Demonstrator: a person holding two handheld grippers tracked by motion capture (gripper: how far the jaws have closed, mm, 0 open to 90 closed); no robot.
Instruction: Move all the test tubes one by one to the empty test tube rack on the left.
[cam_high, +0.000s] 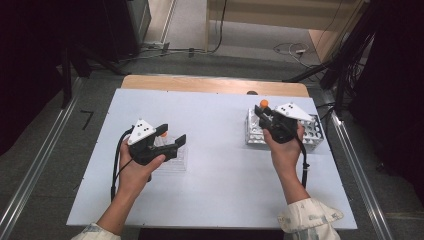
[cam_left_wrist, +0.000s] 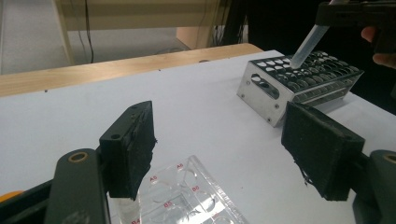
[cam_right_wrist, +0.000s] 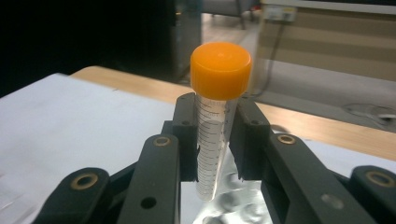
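Gripping an orange-capped tube (cam_right_wrist: 214, 135), the right tongs (cam_right_wrist: 215, 140) are hovering over the metal rack (cam_left_wrist: 280, 95); the left tongs (cam_left_wrist: 224, 154) are gaping above a clear well plate (cam_left_wrist: 187, 196).

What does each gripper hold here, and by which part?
The right gripper clamps an orange-capped tube on its upper body, just under the cap. The left gripper is open and holds nothing.

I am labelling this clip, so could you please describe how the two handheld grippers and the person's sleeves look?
Both the left gripper and the right gripper are black, each topped by a grey three-cornered plate with dark dots. Brass-coloured pivot rings sit on their linkages, and the pads are flat black blocks. A black cable trails from each. The sleeves are light with a faint pattern.
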